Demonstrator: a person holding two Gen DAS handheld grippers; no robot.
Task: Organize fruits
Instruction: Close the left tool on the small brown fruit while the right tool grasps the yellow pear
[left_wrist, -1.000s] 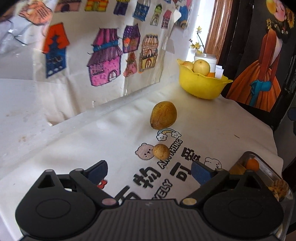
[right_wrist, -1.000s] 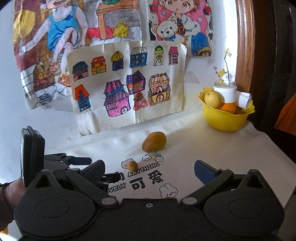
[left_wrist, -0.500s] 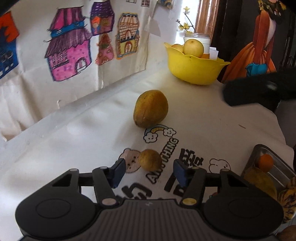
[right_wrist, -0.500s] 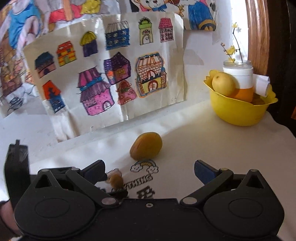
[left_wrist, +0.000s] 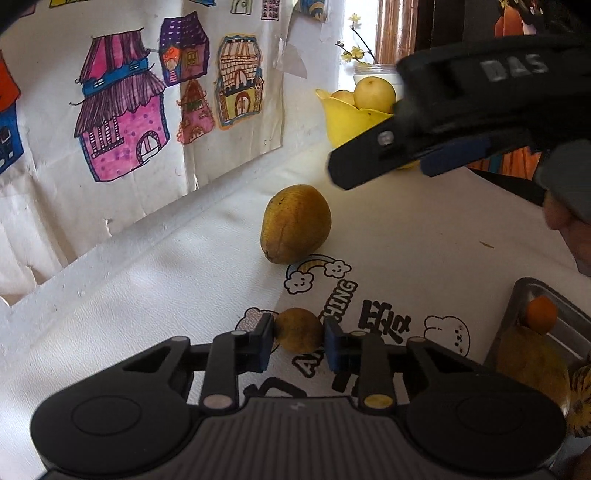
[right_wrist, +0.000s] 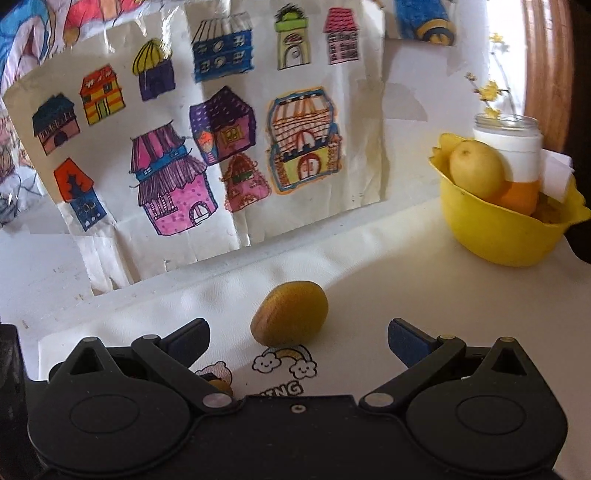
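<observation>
My left gripper (left_wrist: 298, 341) is shut on a small round brown-yellow fruit (left_wrist: 297, 329) that rests on the white printed tablecloth (left_wrist: 424, 236). A larger yellow-brown oval fruit (left_wrist: 294, 223) lies farther back; it also shows in the right wrist view (right_wrist: 289, 317). My right gripper (right_wrist: 298, 338) is open and empty, hovering just in front of that large fruit; in the left wrist view it reaches in from the upper right (left_wrist: 380, 162). A yellow bowl (right_wrist: 498, 232) holds a pale round fruit (right_wrist: 474, 168) at the back right.
A metal tray (left_wrist: 517, 306) at the right edge holds a small orange fruit (left_wrist: 541, 310) and other fruits. A glass jar (right_wrist: 508, 147) stands behind the bowl. A wall with house drawings (right_wrist: 207, 155) runs close behind the table.
My left gripper moved forward and closed on the small fruit. My right gripper moved in toward the large fruit and now crosses the left wrist view.
</observation>
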